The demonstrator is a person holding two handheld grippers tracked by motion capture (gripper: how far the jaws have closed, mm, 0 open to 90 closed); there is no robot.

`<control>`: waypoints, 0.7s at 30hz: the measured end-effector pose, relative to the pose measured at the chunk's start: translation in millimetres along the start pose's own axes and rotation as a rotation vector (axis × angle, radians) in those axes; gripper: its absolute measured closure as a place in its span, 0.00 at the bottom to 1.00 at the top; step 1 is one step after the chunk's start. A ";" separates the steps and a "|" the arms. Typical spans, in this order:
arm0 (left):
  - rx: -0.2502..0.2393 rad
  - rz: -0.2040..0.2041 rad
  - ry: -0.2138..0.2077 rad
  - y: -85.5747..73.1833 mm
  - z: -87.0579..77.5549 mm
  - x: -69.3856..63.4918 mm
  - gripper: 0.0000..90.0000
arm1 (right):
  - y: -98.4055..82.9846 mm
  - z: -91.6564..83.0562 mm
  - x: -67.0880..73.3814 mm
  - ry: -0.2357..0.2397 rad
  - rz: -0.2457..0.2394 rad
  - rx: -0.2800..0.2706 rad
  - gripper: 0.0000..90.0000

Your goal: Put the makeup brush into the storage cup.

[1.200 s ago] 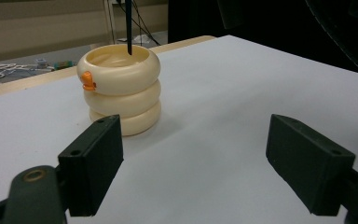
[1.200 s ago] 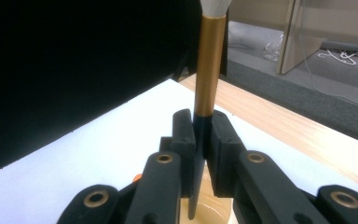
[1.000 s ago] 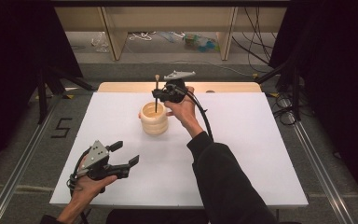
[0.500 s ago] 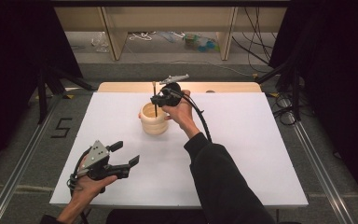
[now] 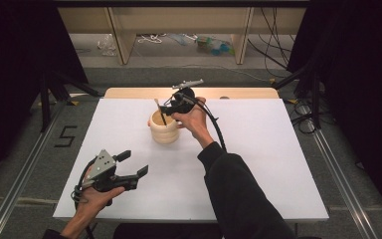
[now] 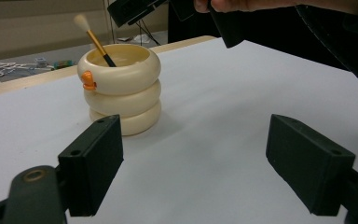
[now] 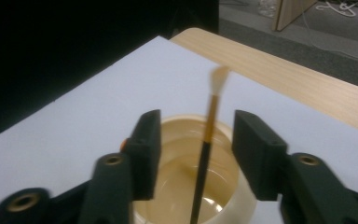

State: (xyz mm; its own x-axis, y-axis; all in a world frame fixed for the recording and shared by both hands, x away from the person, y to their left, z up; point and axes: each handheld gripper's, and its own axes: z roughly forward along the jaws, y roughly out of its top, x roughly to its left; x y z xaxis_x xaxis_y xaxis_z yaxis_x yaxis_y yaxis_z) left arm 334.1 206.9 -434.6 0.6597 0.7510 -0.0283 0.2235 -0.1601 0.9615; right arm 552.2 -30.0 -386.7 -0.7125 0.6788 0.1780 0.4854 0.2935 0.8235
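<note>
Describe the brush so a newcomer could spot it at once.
On the white table, find the cream holder built like three stacked rings. The brush leans inside it: a thin black-and-orange handle ending in a pale bristle tuft, the one slender thing poking above its rim.

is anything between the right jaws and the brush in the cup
Nothing visible. The right gripper has just been opening its jaws; the brush stands between them untouched, its lower end inside the cream cup.

The right gripper (image 5: 165, 110) has just opened its jaws and is not squeezing anything. The left gripper (image 5: 135, 164) is wide open, low and level.
</note>
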 end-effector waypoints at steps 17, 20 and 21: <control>-0.007 0.003 0.015 0.9 -1.2 1.8 0.21 | 0.8 -42.8 3.6 -0.030 -0.050 -0.084 0.29; -0.008 0.012 0.017 1.3 -1.6 3.5 0.21 | 0.1 -54.8 5.4 -0.023 -0.072 -0.105 0.27; -0.006 0.028 0.017 1.7 -1.9 4.9 0.21 | -0.2 -59.0 6.4 -0.020 -0.083 -0.103 0.26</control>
State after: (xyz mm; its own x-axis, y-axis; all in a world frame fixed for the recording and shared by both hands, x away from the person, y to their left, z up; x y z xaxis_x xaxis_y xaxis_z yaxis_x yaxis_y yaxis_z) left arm 336.4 211.5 -432.6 0.6535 0.7569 0.0035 0.2008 -0.1778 0.9634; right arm 517.7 -65.5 -354.0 -0.7372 0.6687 0.0972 0.3699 0.2790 0.8862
